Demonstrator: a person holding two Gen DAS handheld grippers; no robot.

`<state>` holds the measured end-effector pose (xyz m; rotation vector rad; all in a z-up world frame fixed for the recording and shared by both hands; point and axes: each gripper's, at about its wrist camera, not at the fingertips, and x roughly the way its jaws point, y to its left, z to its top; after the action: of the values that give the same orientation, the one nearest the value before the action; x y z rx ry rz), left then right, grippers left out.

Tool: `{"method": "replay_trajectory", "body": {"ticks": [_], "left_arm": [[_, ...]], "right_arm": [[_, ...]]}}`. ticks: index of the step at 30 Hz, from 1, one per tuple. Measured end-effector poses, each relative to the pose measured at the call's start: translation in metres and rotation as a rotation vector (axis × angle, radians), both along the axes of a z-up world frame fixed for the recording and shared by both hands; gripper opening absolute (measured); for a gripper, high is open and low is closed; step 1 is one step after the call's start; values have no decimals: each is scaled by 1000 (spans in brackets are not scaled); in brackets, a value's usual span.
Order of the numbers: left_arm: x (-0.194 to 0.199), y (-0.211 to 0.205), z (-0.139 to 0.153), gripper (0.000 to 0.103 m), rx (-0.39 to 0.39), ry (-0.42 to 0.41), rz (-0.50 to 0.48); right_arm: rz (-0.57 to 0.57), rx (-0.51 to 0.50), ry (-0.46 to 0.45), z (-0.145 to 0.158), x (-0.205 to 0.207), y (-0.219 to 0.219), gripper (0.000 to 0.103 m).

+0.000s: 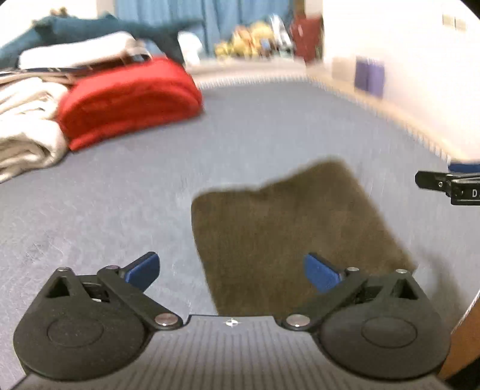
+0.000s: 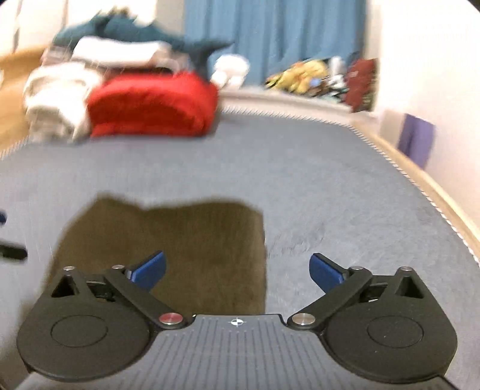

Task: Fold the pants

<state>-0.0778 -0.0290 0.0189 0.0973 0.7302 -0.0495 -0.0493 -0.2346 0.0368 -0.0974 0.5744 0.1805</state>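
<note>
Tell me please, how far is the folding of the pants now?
The brown corduroy-like pants already lie as a compact folded rectangle on the grey-blue bed cover. Nothing is in hand: the left gripper and right gripper are both open and empty. Perhaps only stacking remains.

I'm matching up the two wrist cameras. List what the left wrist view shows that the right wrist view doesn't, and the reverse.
Only the left wrist view: the right gripper poking in at the right edge, and its own left gripper, open with nothing between its fingers.

Only the right wrist view: wooden floor at far left, and the right gripper seen from behind, open and empty.

Both: the brown pants folded flat on the grey bed, the red pile, the white laundry, the blue curtain and the purple item by the wall. Both are blurred.
</note>
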Motion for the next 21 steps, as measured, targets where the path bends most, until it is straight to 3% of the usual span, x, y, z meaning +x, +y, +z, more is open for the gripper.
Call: {"method": "replay_trajectory", "body": {"ticks": [2, 5, 7, 9, 10, 11, 14, 16, 21], "left_arm": [[-9, -2, 9, 103, -63, -25, 34], [-19, -3, -3, 103, -177, -20, 41], [-24, -7, -24, 103, -164, -12, 61], [-16, -11, -42, 103, -115, 143, 148], [-16, -8, -44, 103, -154, 169, 157], [-17, -6, -43, 103, -189, 163, 150], [-13, -13, -43, 103, -97, 132, 156], [-12, -11, -45, 103, -98, 114, 170], [-11, -2, -60, 103, -140, 161, 190]], "right_arm": [[-57, 81, 0, 26, -10, -1, 102], [-51, 198, -18, 55, -31, -3, 102], [-39, 194, -46, 57, -45, 0, 102], [-32, 164, -68, 46, -56, 2, 102], [-20, 142, -66, 32, -58, 4, 102], [-20, 121, -49, 24, -58, 4, 102], [-48, 100, 27, -16, -51, 3, 102], [-33, 114, 59, -31, -48, 5, 102], [-47, 163, 68, -33, -42, 8, 102]]}}
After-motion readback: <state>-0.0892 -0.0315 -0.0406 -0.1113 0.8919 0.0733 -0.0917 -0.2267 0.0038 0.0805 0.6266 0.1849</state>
